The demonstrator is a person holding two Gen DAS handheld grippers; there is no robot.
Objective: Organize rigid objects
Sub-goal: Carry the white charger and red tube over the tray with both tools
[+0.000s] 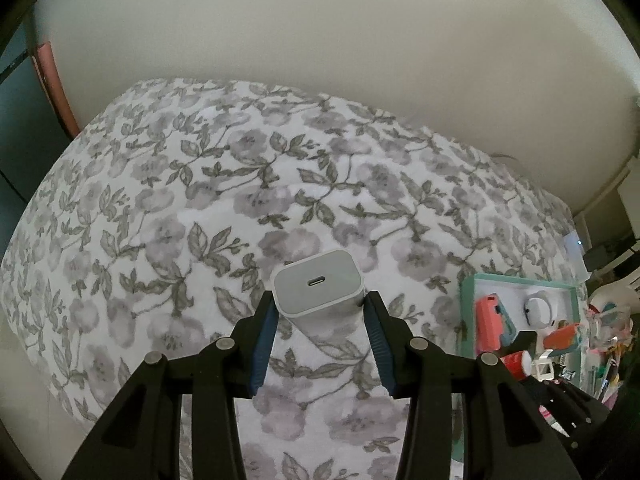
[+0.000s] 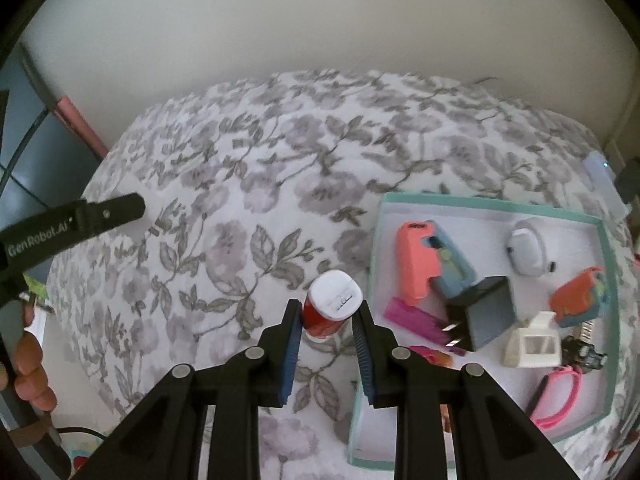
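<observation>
Plain cream wall (image 1: 360, 40) behind a bed in grey floral cover (image 1: 200, 200), pink strip (image 1: 52, 80) beside it.

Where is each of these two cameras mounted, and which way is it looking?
Left wrist view: sits on the left gripper, looking down along its fingers at a white charger held over the floral bedspread; only that gripper shows.
Right wrist view: sits on the right gripper, looking down at a red bottle with a white cap it grips; the left gripper and a hand appear at the left edge.
Shared: the bedspread and the teal tray of small items.
</observation>
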